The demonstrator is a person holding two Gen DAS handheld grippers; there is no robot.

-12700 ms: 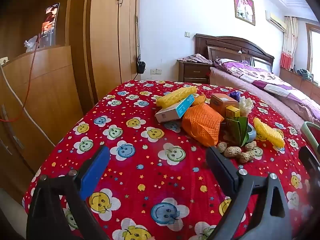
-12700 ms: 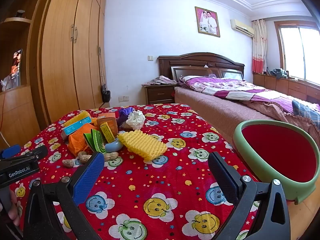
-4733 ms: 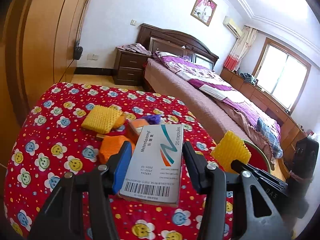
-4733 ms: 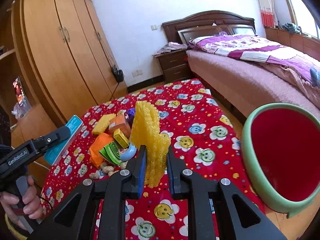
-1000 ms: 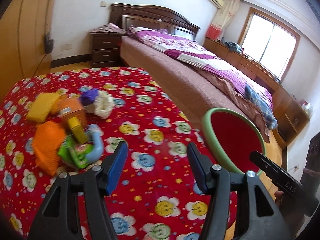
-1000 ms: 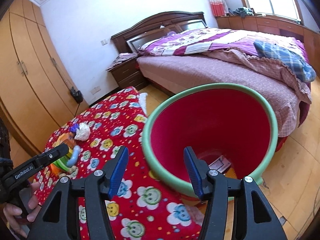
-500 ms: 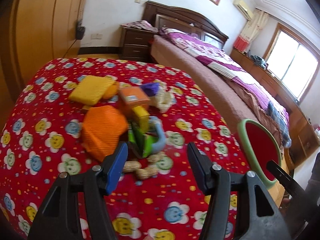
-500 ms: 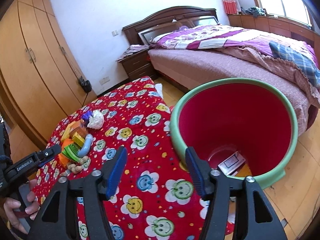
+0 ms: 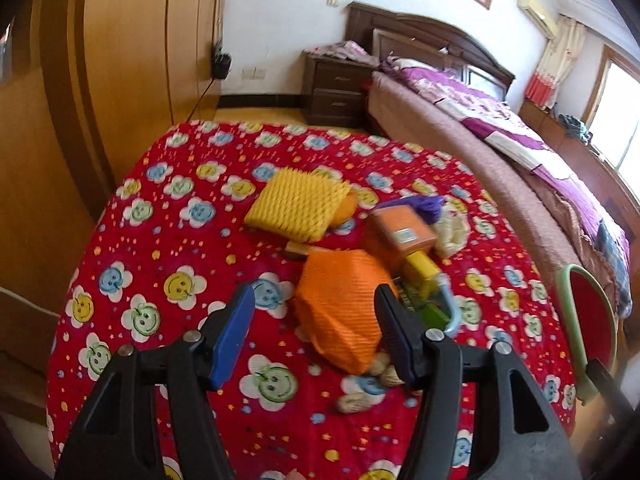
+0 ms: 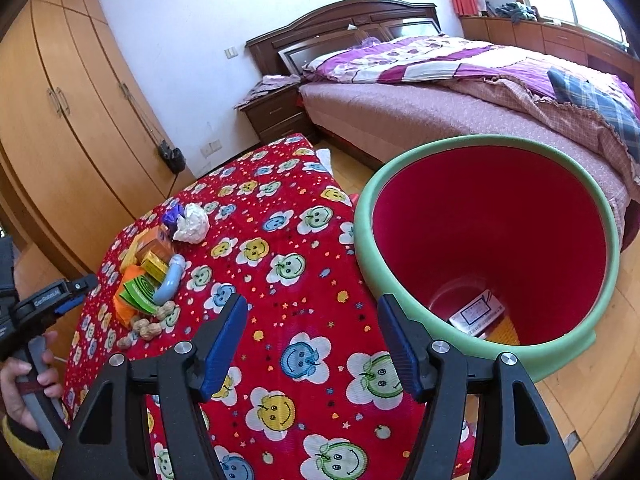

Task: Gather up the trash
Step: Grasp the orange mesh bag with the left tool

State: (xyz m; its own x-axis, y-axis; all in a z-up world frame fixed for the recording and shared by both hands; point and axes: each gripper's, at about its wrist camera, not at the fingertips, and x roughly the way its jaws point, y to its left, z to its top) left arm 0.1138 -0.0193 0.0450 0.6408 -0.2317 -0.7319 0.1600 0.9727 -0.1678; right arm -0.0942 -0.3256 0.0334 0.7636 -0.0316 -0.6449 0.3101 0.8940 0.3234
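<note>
While the red smiley-flower tablecloth [image 9: 168,240] fills most of both views, the green-rimmed red bin [image 10: 520,208] stands on the floor just off its right edge, with a white box [image 10: 476,312] lying at the bottom. Near the cloth's middle sits the trash heap: a yellow foam net [image 9: 296,204] at the far side, an orange foam net [image 9: 340,304] nearer, an orange box [image 9: 400,232], then peanuts [image 9: 356,402] nearest. Above the orange net, the left gripper [image 9: 316,324] hangs with its jaws apart and empty. Over the cloth's right edge, the right gripper [image 10: 314,334] likewise stands apart, holding nothing.
</note>
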